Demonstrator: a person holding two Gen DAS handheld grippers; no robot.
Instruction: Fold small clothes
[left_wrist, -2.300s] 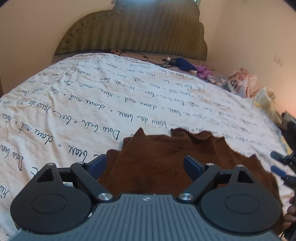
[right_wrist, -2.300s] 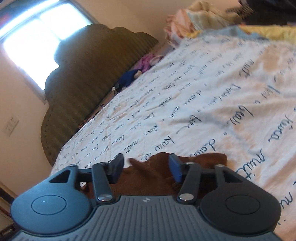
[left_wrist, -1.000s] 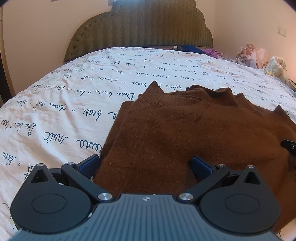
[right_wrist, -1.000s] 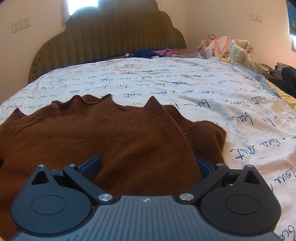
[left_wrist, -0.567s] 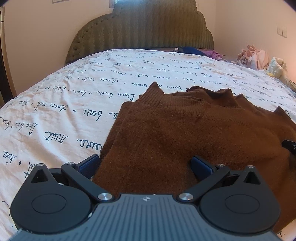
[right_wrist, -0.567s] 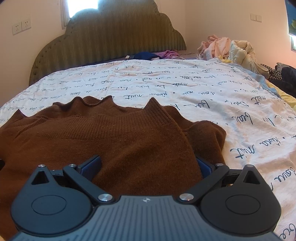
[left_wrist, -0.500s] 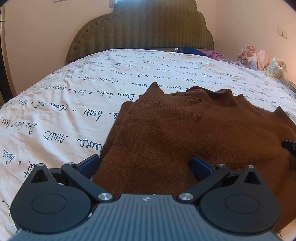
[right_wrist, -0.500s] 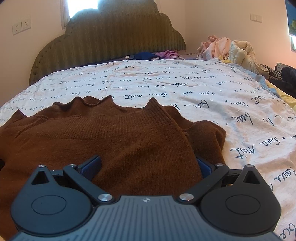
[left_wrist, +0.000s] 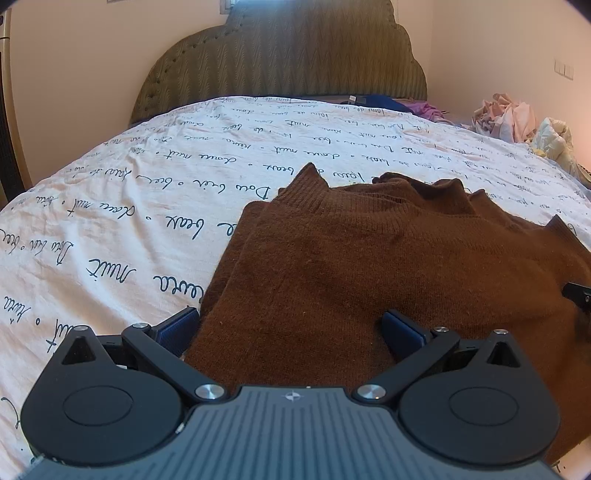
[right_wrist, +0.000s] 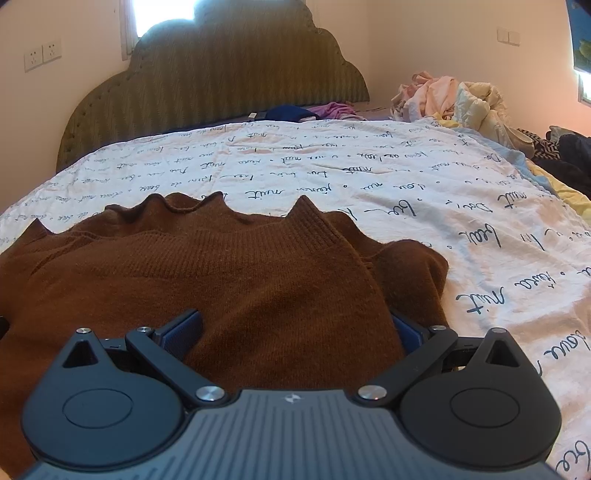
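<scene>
A brown knitted sweater (left_wrist: 388, 266) lies folded over on the white bedsheet with blue script (left_wrist: 147, 192). My left gripper (left_wrist: 290, 326) is open, its blue fingers standing wide apart on either side of the sweater's left near edge. In the right wrist view the same sweater (right_wrist: 229, 280) fills the foreground. My right gripper (right_wrist: 295, 330) is open too, its fingers straddling the sweater's right near edge. The tip of the right gripper shows at the right edge of the left wrist view (left_wrist: 578, 295).
A green padded headboard (right_wrist: 221, 74) stands at the far end of the bed. A heap of pale clothes (right_wrist: 454, 99) lies at the far right, with dark clothes (right_wrist: 565, 155) beside it. Blue and purple garments (right_wrist: 306, 110) lie near the headboard.
Since 2.3 s ago both grippers have lowered the sweater flat onto the bed and opened wide. Over the last second nothing has visibly moved.
</scene>
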